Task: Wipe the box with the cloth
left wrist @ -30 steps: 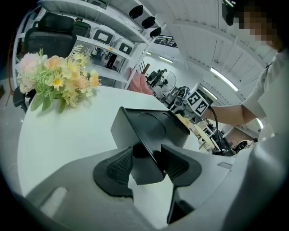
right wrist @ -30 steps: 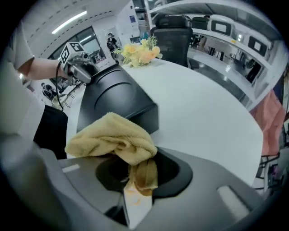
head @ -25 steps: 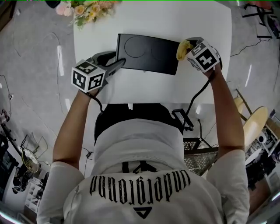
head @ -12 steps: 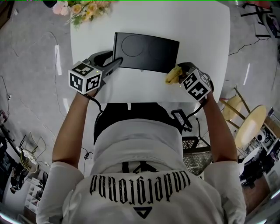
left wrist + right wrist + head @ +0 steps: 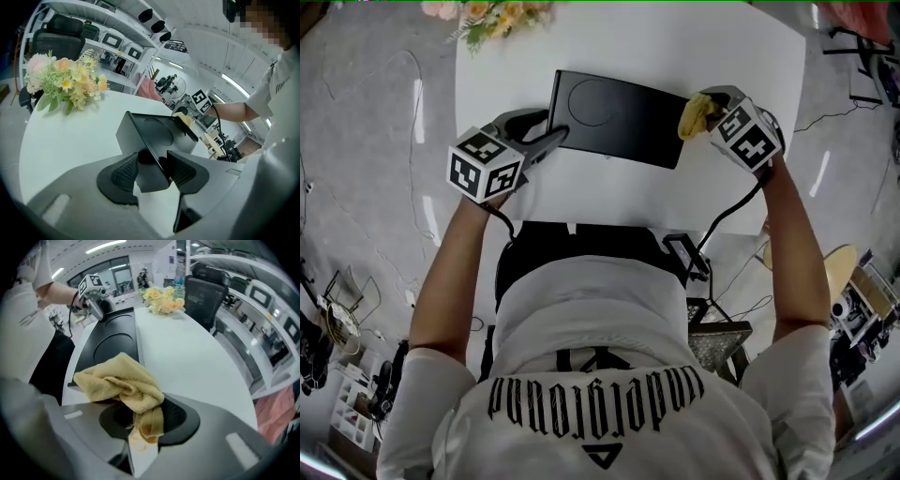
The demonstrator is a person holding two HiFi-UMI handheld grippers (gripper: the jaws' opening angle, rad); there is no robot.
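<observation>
Since half a second ago the right gripper [image 5: 709, 109] has swung from the box's near right corner back to its far right edge. Its jaws are clenched on the yellow cloth [image 5: 694, 114], which bunches just ahead of them on the black box [image 5: 614, 117]. The left gripper [image 5: 551, 139] grasps the box's corner, steadying it. Wiping is under way. Probably most of the top, stretching away from the cloth, remains.
</observation>
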